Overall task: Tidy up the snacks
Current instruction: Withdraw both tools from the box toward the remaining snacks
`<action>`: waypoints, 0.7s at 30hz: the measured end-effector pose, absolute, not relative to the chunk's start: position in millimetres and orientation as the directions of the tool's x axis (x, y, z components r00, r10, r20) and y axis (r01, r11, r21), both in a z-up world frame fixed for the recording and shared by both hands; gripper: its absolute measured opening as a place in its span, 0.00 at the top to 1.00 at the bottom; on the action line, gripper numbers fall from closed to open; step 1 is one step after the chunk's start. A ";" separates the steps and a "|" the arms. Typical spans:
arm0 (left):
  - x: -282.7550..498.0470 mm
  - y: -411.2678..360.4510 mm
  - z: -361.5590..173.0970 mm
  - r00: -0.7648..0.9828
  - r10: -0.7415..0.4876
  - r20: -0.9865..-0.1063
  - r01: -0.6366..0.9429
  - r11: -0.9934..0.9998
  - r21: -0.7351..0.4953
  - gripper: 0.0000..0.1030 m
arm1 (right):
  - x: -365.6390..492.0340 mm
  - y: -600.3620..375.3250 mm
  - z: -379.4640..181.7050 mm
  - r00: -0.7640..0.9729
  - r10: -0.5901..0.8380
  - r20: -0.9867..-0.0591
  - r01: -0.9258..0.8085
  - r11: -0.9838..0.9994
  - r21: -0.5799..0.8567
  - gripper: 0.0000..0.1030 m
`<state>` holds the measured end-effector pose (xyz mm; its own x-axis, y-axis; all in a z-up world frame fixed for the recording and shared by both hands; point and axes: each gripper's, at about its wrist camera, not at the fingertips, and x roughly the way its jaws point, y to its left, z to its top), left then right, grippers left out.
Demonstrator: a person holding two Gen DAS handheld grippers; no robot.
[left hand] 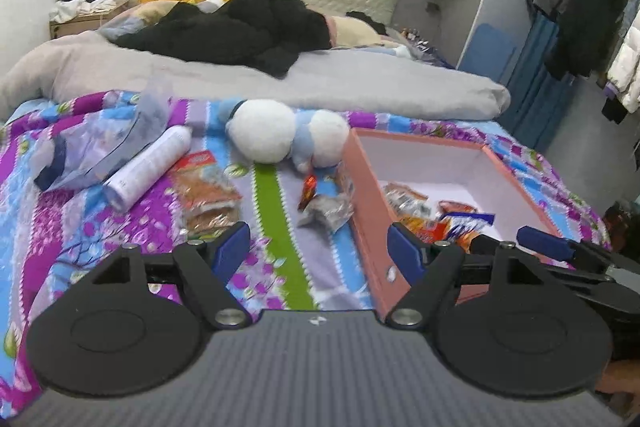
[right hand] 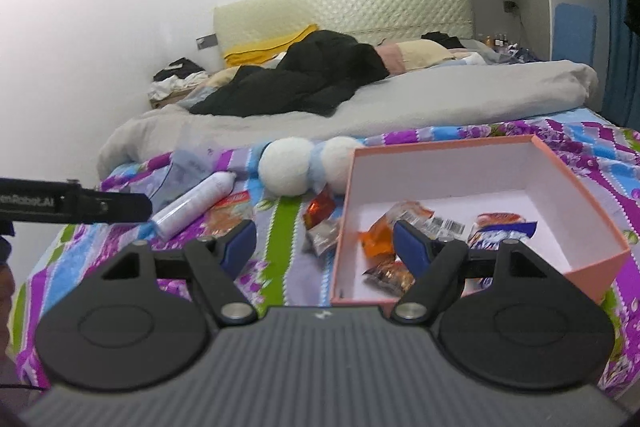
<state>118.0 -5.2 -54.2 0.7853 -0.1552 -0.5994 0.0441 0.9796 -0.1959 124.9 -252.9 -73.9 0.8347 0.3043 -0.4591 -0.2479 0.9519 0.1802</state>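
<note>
A pink box (left hand: 370, 223) with a white inside lies open on the patterned bedspread and holds several snack packets (left hand: 436, 217). Left of it, on the bedspread, lie a small red packet (left hand: 310, 187), a silvery packet (left hand: 324, 213) and a larger orange-brown packet (left hand: 208, 195). My left gripper (left hand: 318, 249) hovers open and empty over the bedspread just short of these packets. My right gripper (right hand: 324, 245) is open and empty too, its right finger over the box's (right hand: 440, 147) near left corner, above the packets inside (right hand: 384, 239). The red packet (right hand: 320, 209) and the silvery one (right hand: 322, 237) lie beyond its gap.
A white bottle (left hand: 148, 163) and a crumpled plastic bag (left hand: 100, 147) lie at the left. A white and blue plush toy (left hand: 276, 135) sits behind the loose packets. A grey duvet (left hand: 280, 79) and black clothes (left hand: 240, 27) cover the far bed. A wardrobe and hanging clothes stand at the right.
</note>
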 end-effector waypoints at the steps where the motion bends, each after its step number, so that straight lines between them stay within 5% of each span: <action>1: 117.0 -3.7 -57.3 0.782 -0.151 -0.605 0.039 0.980 -0.195 0.23 | 121.2 -250.0 -76.1 0.833 0.307 -0.460 -0.252 0.951 0.178 0.25; 21: 102.0 37.0 -102.8 0.760 -0.122 -0.638 -0.016 0.978 -0.206 0.23 | 89.4 -201.7 -108.5 0.803 0.329 -0.496 -0.291 0.944 0.155 0.25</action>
<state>102.0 37.0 -102.8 0.7604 -0.1220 -0.6379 -0.0158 0.9784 -0.2059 89.4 -201.7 -108.5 0.8033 0.3292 -0.4962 -0.2909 0.9440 0.1555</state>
